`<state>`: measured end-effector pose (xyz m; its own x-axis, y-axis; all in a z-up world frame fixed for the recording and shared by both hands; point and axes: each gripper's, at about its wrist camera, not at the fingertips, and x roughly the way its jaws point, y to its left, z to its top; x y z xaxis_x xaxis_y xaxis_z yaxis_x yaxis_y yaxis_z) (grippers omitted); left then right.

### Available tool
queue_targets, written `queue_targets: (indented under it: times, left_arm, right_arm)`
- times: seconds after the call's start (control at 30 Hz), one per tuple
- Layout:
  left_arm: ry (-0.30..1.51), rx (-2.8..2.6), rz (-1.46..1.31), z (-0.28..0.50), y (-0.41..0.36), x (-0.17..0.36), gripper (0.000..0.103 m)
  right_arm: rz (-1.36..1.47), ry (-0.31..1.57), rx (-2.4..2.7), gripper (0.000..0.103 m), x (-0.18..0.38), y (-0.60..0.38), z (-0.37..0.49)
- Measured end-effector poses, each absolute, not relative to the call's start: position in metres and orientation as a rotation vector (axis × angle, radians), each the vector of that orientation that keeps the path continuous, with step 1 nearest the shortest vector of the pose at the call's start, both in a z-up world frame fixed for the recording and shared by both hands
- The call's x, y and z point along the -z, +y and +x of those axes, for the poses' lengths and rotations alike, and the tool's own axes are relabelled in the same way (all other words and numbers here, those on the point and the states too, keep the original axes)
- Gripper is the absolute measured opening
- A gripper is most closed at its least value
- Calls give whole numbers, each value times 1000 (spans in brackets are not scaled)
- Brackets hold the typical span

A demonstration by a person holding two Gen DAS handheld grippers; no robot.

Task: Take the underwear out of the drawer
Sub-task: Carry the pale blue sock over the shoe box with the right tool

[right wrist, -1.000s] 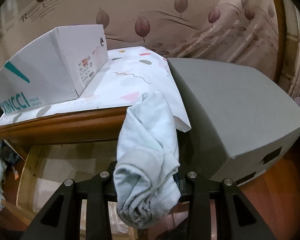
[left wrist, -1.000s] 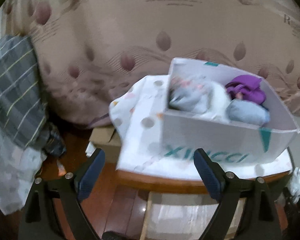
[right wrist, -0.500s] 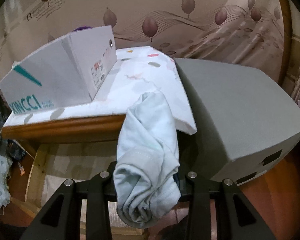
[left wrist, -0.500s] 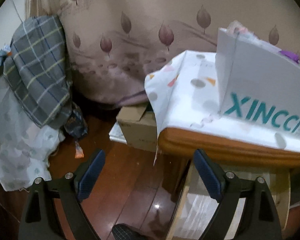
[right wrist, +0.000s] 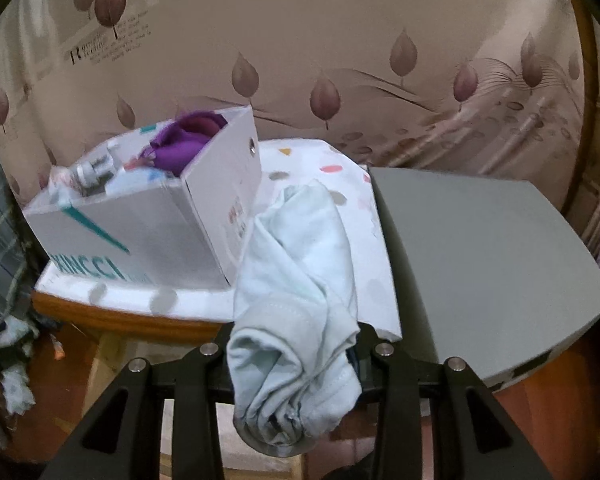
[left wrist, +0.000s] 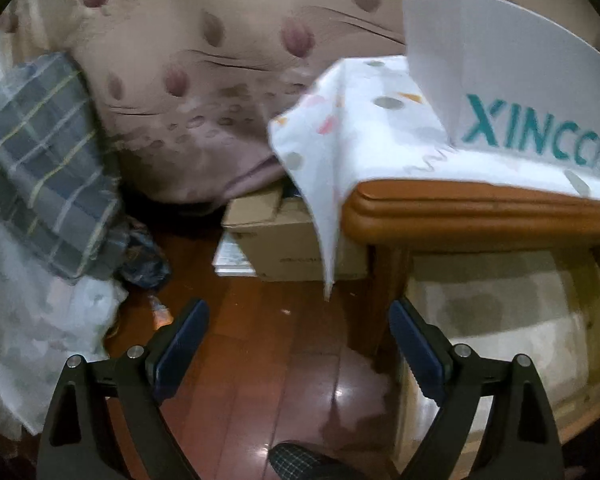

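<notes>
Right wrist view: fingers (right wrist: 294, 350) pinching bunched pale-blue cotton underwear (right wrist: 296, 300)
Left fingers (left wrist: 298, 346) widening over red-brown wood floor (left wrist: 260, 360), nothing between; white cardboard drawer box (right wrist: 148, 216) on counter (left wrist: 480, 208)

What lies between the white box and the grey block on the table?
In the right wrist view, only spotted tablecloth lies between white box and grey block.

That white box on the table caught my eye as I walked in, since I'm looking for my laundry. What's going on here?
A person is working with two hand-held claws. The right claw is shut on a pale blue pair of underwear, held in front of the table. The white box still holds a purple garment and other clothes. The left claw is empty, its jaws opening above the wooden floor.
</notes>
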<state>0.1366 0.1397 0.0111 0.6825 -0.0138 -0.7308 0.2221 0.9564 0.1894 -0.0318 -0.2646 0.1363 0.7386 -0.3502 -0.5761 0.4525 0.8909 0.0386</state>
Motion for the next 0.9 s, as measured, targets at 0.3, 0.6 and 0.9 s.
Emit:
queue_targets:
  times: [0.3, 0.6, 0.9]
  left_arm:
    - [827, 185, 276, 139, 135, -9, 91]
    - [823, 223, 259, 138, 131, -11, 91]
    - [827, 274, 280, 135, 117, -10, 92]
  right_arm:
    - [89, 556, 380, 37, -205, -253, 1]
    - [52, 602, 265, 37, -253, -243, 59]
    - [11, 695, 161, 37, -251, -221, 121]
